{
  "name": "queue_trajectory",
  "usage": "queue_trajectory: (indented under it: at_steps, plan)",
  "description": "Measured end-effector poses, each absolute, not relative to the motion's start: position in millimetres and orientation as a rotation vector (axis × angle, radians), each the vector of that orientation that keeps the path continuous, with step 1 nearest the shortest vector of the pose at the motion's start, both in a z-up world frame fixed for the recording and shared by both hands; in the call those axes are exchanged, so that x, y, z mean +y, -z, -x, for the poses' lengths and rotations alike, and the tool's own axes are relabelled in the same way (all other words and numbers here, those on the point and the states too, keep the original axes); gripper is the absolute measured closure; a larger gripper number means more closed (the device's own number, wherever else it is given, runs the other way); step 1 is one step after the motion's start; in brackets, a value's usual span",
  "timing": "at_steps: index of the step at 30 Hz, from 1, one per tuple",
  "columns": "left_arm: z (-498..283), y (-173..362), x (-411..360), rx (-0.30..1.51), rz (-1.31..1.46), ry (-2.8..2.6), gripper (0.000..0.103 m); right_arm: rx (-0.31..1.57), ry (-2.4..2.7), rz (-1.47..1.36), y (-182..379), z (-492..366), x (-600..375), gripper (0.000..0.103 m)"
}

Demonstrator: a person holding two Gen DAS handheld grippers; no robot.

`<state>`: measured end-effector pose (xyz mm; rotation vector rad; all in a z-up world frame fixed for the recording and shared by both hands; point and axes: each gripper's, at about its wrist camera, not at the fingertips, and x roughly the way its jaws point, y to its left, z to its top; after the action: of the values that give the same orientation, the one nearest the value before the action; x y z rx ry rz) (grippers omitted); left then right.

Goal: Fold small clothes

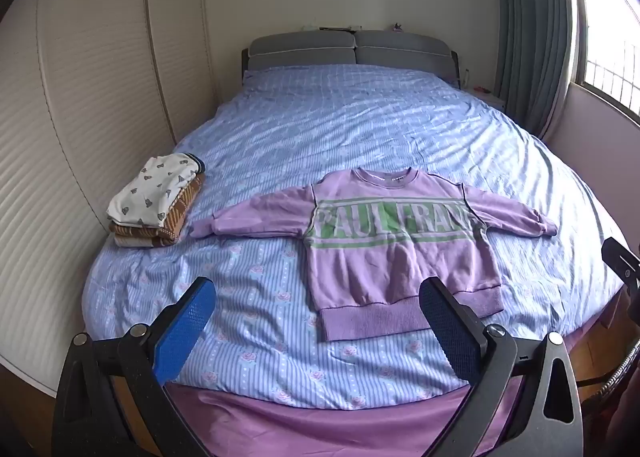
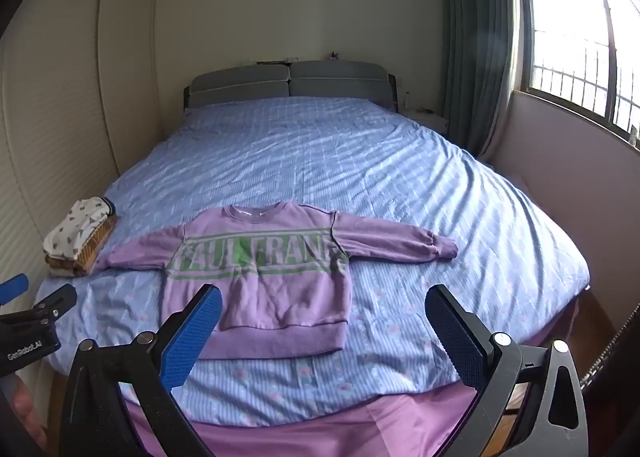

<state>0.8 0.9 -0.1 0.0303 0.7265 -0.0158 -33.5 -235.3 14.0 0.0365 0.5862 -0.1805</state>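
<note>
A small lilac sweatshirt [image 1: 392, 253] with green and white lettering lies flat, front up, on the bed, both sleeves spread sideways; it also shows in the right wrist view [image 2: 276, 273]. My left gripper [image 1: 316, 293] is open and empty, held above the bed's near edge, just in front of the sweatshirt's hem. My right gripper [image 2: 324, 297] is open and empty, also in front of the hem, a little to the right. The left gripper's body [image 2: 32, 321] shows at the left edge of the right wrist view.
A stack of folded clothes [image 1: 156, 201] sits on the bed's left side, also in the right wrist view [image 2: 78, 237]. The blue striped bedsheet [image 1: 340, 125] covers the bed. A wardrobe [image 1: 80, 97] stands left; window and curtain [image 2: 472, 37] stand right. Grey headboard [image 2: 288, 85] at the far end.
</note>
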Motion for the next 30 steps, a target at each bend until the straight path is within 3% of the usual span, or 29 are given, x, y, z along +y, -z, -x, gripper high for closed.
queue_trajectory:
  at_steps: [30]
  plan:
    - [3.0, -5.6, 1.3, 0.694, -0.048, -0.019, 0.000, 0.581, 0.184, -0.068, -20.1, 35.4, -240.9, 0.001]
